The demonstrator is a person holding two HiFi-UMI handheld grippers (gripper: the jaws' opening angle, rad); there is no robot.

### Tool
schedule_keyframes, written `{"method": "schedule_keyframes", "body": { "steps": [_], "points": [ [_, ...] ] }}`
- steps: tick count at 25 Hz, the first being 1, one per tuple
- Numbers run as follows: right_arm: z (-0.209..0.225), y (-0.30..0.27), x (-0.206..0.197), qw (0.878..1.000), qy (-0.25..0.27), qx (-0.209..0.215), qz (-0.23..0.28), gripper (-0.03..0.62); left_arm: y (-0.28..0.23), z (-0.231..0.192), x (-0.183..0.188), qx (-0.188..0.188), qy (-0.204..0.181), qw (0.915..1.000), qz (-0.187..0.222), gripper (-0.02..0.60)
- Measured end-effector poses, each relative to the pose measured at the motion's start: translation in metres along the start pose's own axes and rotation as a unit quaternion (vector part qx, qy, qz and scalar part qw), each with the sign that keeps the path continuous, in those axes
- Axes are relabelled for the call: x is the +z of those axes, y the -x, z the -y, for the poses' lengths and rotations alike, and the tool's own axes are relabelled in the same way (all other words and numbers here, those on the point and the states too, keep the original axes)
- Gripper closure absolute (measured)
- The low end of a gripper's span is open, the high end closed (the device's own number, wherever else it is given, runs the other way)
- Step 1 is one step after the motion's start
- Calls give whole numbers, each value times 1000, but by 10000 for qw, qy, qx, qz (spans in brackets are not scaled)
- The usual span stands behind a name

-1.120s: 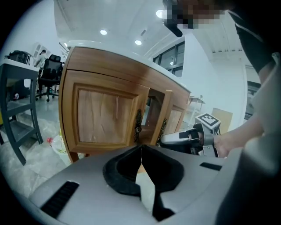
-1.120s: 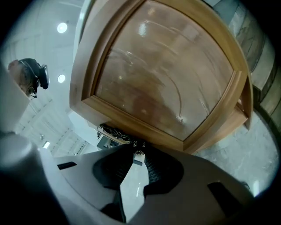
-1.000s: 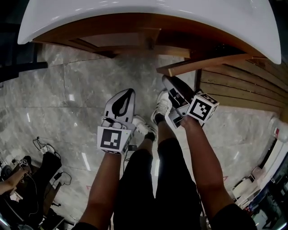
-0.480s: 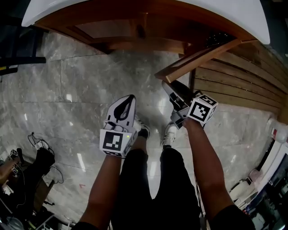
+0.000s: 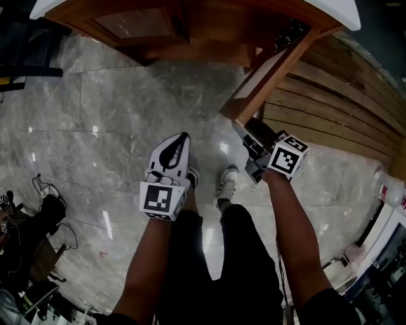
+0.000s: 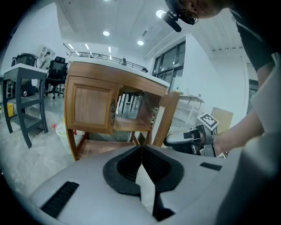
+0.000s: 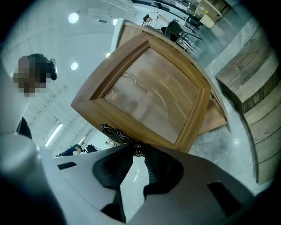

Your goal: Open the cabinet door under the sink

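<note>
The wooden cabinet under the white sink (image 5: 333, 11) has its left door (image 5: 133, 22) closed and its right door (image 5: 266, 79) swung well out. My right gripper (image 5: 241, 126) is shut on that door's ornate metal handle (image 7: 115, 133), whose small knob sits pinched between the fingertips of the right gripper (image 7: 139, 151). My left gripper (image 5: 183, 138) hangs over the floor to the left, shut with nothing in it. In the left gripper view, that gripper (image 6: 141, 148) faces the cabinet's closed door (image 6: 90, 107), the open door (image 6: 166, 116) and the right gripper (image 6: 189, 138).
A wooden slatted wall (image 5: 330, 101) runs along the right. The person's shoes (image 5: 223, 184) stand on the grey marble floor (image 5: 95, 114). Cables and gear (image 5: 38, 209) lie at the lower left. A dark grey table (image 6: 22, 83) stands left of the cabinet.
The right door has swung further out with the right gripper on its handle. Both grippers and the person's feet have drawn back from the cabinet.
</note>
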State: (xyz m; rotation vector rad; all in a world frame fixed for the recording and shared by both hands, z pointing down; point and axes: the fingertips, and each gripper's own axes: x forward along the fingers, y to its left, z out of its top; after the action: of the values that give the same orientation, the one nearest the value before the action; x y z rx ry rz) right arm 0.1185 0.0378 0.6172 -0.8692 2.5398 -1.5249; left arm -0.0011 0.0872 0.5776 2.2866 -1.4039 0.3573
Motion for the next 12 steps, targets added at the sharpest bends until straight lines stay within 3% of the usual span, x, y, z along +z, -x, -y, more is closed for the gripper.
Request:
{"method": "schedule_keyframes", "body": {
  "steps": [12],
  "points": [
    [16, 54, 1, 9990, 380, -37, -226, 502, -1, 56, -7, 11, -63, 10000, -17, 558]
  ]
}}
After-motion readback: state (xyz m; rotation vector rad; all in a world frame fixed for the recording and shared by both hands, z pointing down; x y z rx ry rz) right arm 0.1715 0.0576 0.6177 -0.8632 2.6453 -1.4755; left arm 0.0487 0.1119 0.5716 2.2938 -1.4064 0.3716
